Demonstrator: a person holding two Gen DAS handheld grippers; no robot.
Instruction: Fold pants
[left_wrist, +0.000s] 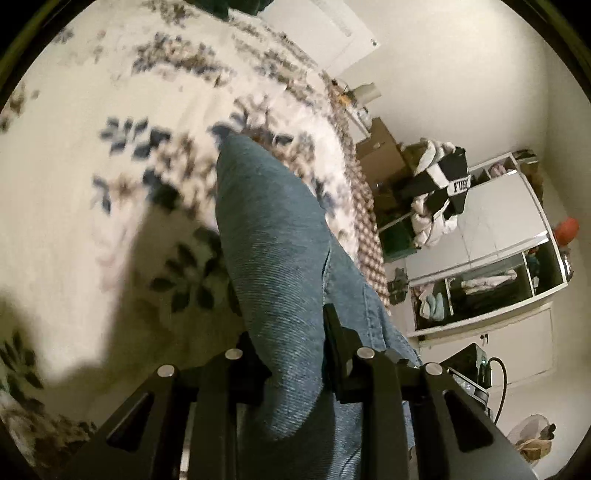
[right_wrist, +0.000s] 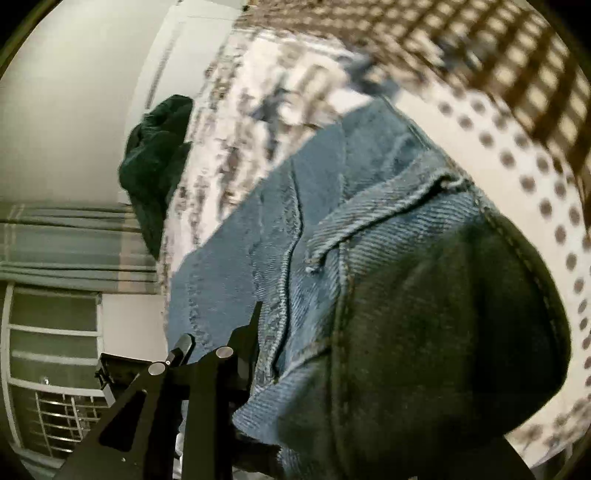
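The blue denim pants (left_wrist: 273, 236) hang in a fold from my left gripper (left_wrist: 295, 354), which is shut on the cloth and holds it above the floral bed cover (left_wrist: 92, 155). In the right wrist view the pants (right_wrist: 369, 258) fill the frame, with seams and a pocket edge showing. My right gripper (right_wrist: 295, 354) is shut on the denim; only its left finger (right_wrist: 243, 343) shows, the other is hidden under the cloth. The pants stretch away over the bed.
A dark green garment (right_wrist: 159, 162) lies at the bed's far edge. A white shelf unit (left_wrist: 491, 258) with clothes stands beside the bed, with boxes (left_wrist: 384, 147) and a black-and-white garment (left_wrist: 443, 184). A window with curtain (right_wrist: 55, 240) is at left.
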